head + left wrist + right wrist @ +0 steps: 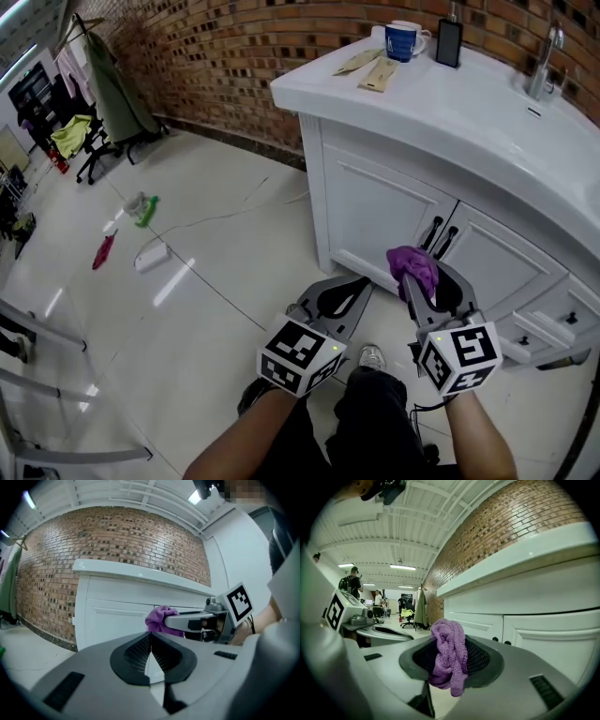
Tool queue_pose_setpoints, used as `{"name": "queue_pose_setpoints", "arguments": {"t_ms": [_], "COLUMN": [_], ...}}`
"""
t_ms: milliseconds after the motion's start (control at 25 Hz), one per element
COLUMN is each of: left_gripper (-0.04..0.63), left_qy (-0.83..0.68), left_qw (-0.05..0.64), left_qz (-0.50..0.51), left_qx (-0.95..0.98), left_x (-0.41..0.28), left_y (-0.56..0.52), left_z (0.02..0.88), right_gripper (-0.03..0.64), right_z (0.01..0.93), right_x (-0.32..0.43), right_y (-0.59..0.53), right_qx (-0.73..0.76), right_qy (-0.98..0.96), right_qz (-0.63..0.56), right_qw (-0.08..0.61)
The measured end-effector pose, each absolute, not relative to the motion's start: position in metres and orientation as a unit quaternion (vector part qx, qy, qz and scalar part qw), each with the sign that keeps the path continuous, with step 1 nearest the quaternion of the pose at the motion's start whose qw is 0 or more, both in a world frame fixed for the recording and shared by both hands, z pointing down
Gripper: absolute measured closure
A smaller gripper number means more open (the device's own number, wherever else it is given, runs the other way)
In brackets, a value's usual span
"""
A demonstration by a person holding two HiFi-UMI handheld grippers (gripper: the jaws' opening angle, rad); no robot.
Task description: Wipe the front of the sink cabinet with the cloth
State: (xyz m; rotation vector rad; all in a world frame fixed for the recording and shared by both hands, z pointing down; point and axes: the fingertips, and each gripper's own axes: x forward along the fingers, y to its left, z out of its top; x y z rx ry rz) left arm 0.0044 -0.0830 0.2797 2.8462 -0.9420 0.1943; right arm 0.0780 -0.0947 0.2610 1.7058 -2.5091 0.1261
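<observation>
The white sink cabinet (394,211) stands ahead, with two panel doors (534,634) that carry small dark knobs. A purple cloth (413,265) is bunched between the jaws of my right gripper (419,281), which is shut on it and held low before the doors, a short way off the cabinet front. In the right gripper view the cloth (449,656) hangs over the dark pads. My left gripper (361,285) is beside it on the left, shut with nothing in it; its pads (140,651) meet. From the left gripper view the cloth (159,617) shows against the door.
On the counter stand a blue mug (403,40), a black bottle (449,41), two flat packets (370,67) and a faucet (544,66). A cable (225,214), a green bottle (146,210) and small items lie on the tiled floor. A brick wall (234,47) lies behind.
</observation>
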Motion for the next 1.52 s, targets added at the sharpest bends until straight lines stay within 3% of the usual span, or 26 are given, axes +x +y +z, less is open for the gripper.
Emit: {"name": "queue_pose_setpoints", "arguments": {"t_ms": [920,1520], "left_gripper": [0.591,0.591], "left_qy": [-0.28,-0.239], "left_qw": [0.049,0.044], "left_qz": [0.006,-0.009], "left_qx": [0.959,0.97], "left_x": [0.064,0.1], "left_y": [0.02,0.043], "left_z": [0.16,0.145], "right_gripper": [0.474,0.474], "right_z": [0.149,0.129], "right_x": [0.133,0.166], "right_y": [0.04,0.062], "right_qx": [0.557,0.593], "right_qy": [-0.831,-0.805], "right_qz": [0.006,-0.003], "right_qw": [0.012,0.004]}}
